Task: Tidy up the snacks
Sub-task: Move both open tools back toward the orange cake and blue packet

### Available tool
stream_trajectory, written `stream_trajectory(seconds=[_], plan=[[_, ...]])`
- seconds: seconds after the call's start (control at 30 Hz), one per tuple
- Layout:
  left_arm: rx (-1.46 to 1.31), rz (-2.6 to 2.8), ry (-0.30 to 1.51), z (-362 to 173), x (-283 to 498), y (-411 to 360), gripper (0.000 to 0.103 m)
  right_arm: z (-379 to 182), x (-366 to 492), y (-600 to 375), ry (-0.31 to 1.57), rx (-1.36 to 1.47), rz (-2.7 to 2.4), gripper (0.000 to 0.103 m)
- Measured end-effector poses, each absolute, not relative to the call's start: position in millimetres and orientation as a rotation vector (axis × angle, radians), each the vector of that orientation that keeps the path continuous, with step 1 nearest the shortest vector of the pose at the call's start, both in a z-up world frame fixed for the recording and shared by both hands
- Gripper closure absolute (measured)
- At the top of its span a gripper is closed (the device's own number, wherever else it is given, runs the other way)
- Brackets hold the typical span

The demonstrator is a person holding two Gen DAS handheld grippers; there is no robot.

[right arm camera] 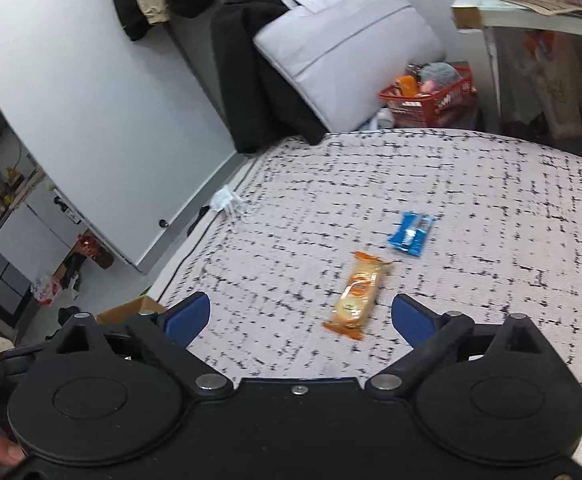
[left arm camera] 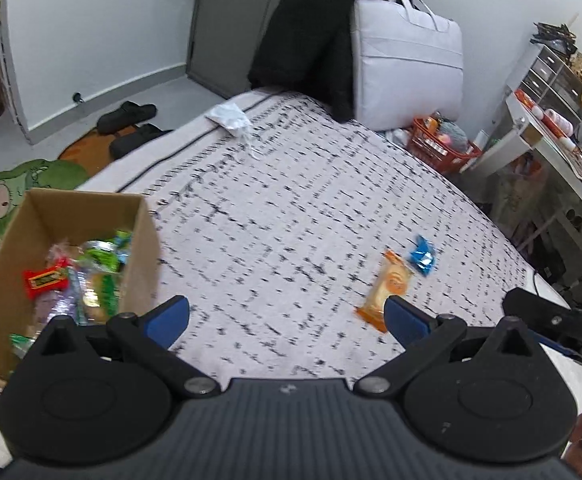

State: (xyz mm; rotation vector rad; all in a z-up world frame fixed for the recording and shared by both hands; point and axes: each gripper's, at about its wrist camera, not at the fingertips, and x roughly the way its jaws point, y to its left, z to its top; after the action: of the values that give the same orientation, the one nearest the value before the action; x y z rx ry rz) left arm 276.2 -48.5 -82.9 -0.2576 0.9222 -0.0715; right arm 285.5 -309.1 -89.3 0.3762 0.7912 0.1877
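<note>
Left wrist view first: at the far left we see the cardboard box (left arm camera: 71, 264), already holding many wrapped snacks, standing on the patterned blanket (left arm camera: 291, 200). Our left gripper (left arm camera: 287, 316) is spread wide with nothing between its blue pads. To the right lie the orange snack packet (left arm camera: 387, 288) and, just beside it, the blue snack packet (left arm camera: 422, 257); both are still outside the box.

From the right wrist view, our right gripper (right arm camera: 301, 318) is also spread wide and empty, with the orange packet near its right finger.

We judge that the soft blanket may be caught together with a thin packet. A pinch on the slippery wrapper edge could also let it slide out, and both grippers reaching for the same packet could collide.
</note>
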Motion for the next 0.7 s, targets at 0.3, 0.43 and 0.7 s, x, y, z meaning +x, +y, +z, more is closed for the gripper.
stream_trajectory(seconds=[0.3, 0.43, 0.7], plan=[[-0.246, -0.106, 0.935, -90.3, 293.9, -83.3, 0.000, -100.9, 298.9, -358.3, 0.805, 0.434, 0.143, 0.000], [-0.250, -0.121, 0.947, -98.2, 304.0, -100.1, 0.000, -112.8, 307.2, -374.3, 0.823, 0.450, 0.109, 0.000], [-0.250, -0.147, 0.989, -118.2, 326.5, -127.9, 0.000, -135.5, 326.5, -392.6, 0.845, 0.508, 0.067, 0.000]])
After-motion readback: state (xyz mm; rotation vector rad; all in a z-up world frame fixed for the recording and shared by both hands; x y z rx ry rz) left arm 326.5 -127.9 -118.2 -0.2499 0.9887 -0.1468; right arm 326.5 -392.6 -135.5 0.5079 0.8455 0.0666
